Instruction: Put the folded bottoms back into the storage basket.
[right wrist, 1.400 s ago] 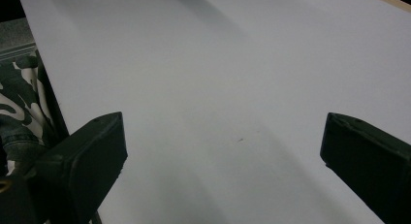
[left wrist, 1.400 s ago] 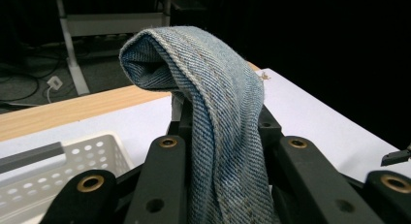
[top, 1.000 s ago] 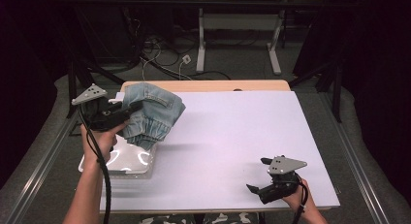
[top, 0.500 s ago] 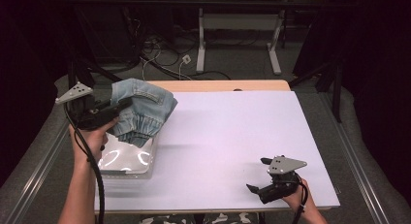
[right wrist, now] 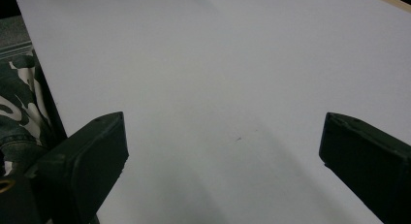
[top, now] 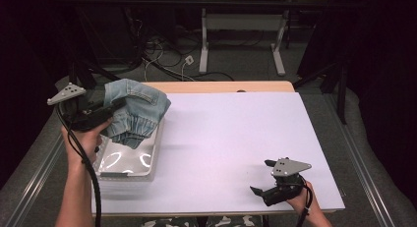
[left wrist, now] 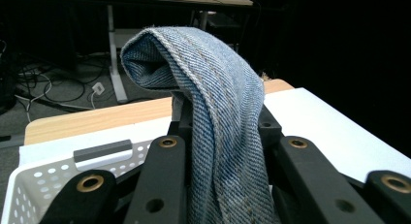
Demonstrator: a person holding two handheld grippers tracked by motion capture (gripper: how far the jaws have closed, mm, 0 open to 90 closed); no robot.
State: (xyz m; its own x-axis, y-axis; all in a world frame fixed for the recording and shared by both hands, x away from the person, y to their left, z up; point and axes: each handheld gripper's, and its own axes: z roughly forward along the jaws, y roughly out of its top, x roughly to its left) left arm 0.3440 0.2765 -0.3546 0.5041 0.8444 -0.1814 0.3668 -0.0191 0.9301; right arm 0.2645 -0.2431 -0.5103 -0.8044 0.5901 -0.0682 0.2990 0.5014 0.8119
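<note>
Over the white basket [top: 129, 164] at the tabletop's [top: 231, 138] left edge: left gripper [top: 110, 109] pinching the denim garment [top: 135, 111], lifted clear, folds hanging. Right gripper [top: 260, 178] near the front right corner, jaws spread, nothing between them.

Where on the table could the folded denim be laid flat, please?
The broad white table sheet is bare from the white perforated plastic basket across to the open right tongs at the near right corner. The left edge is crowded: the basket sits there, with the blue denim garment clamped in the left tongs above it.
</note>
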